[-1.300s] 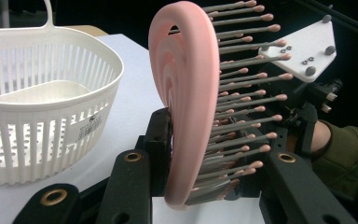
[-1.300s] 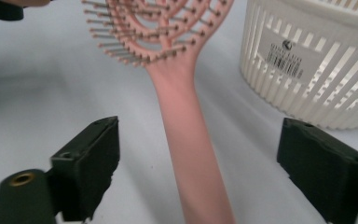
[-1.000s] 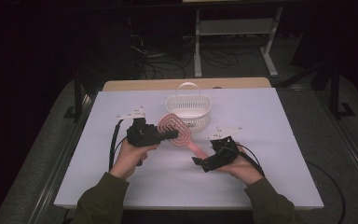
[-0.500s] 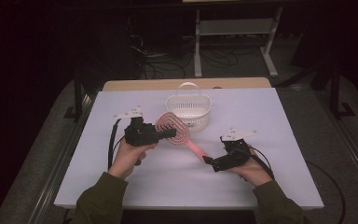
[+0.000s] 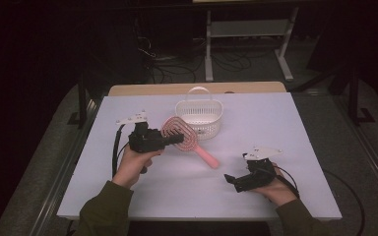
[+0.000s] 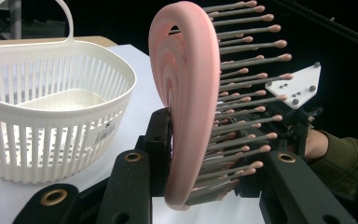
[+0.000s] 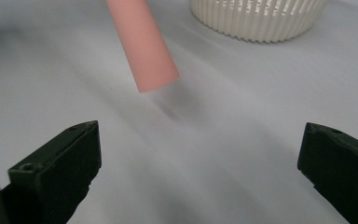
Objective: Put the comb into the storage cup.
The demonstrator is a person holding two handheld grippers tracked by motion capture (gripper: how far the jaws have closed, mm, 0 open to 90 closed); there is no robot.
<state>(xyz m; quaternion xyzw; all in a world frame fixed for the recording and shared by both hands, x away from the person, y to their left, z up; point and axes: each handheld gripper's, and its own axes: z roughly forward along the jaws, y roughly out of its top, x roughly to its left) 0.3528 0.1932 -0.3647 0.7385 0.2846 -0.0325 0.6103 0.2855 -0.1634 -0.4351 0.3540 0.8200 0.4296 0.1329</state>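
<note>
left gripper (image 5: 174,139) jaws clamp pink hairbrush (image 6: 189,107) head | right gripper (image 5: 230,179) jaws wide, handle seemingly just beyond

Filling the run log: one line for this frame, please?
left hand-held gripper: shut on pink hairbrush head | right hand-held gripper: open, off the handle | white basket: empty, behind brush | table
</note>
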